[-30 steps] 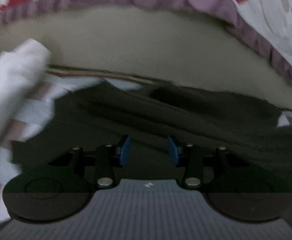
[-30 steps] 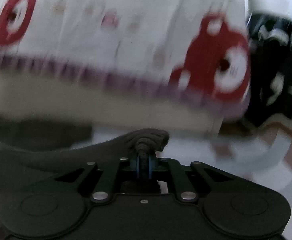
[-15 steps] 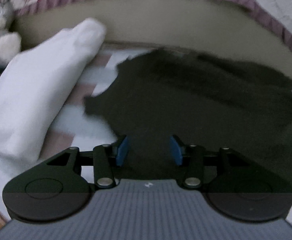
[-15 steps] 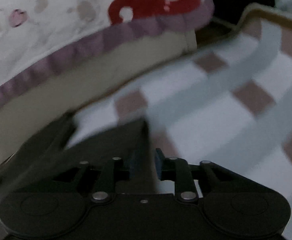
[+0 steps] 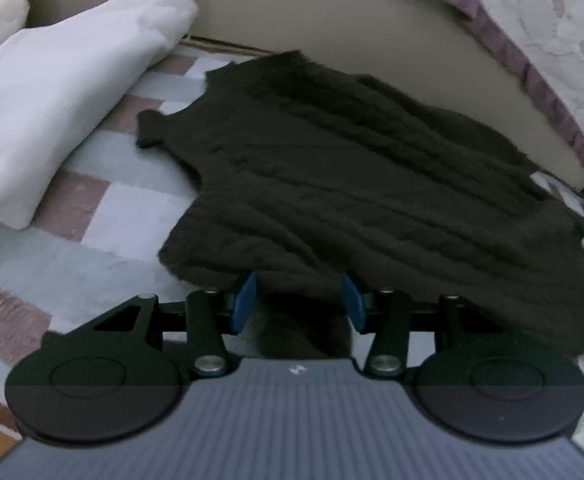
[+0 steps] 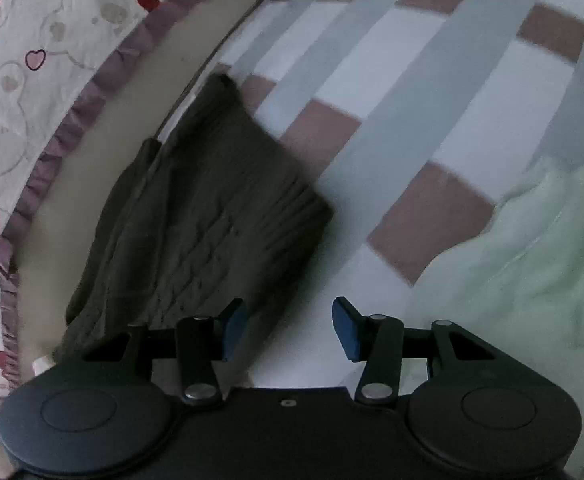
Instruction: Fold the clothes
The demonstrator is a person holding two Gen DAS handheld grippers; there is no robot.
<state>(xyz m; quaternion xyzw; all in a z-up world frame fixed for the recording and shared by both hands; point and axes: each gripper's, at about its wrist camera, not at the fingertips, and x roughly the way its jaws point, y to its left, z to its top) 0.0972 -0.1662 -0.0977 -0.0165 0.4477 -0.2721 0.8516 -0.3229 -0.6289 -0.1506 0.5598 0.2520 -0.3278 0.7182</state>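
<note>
From the left wrist, the left gripper [image 5: 298, 306] stands wide open with nothing clamped; a dark tongue of cloth lies between its blue pads [image 5: 244, 300], untouched as far as I can tell. The dark brown cable-knit sleeveless sweater [image 5: 356, 184] lies spread on the checked grey, white and mauve bedsheet [image 5: 104, 228], its far edge against the beige mattress side [image 5: 292, 20]. A folded white garment [image 5: 60, 80] rests just beside it. No container is in view.

From the right wrist, the right gripper [image 6: 288, 328] is likewise fully open and empty, hovering over the bedsheet [image 6: 432, 120] beside the sweater's [image 6: 196, 216] ribbed edge. A pale green fleecy cloth [image 6: 540, 264] lies near on the right.

The risk, I judge: with both grippers released, a pinch that takes only the top layer could drag the soft knit askew and undo the fold, or snag the sheet beneath.
</note>
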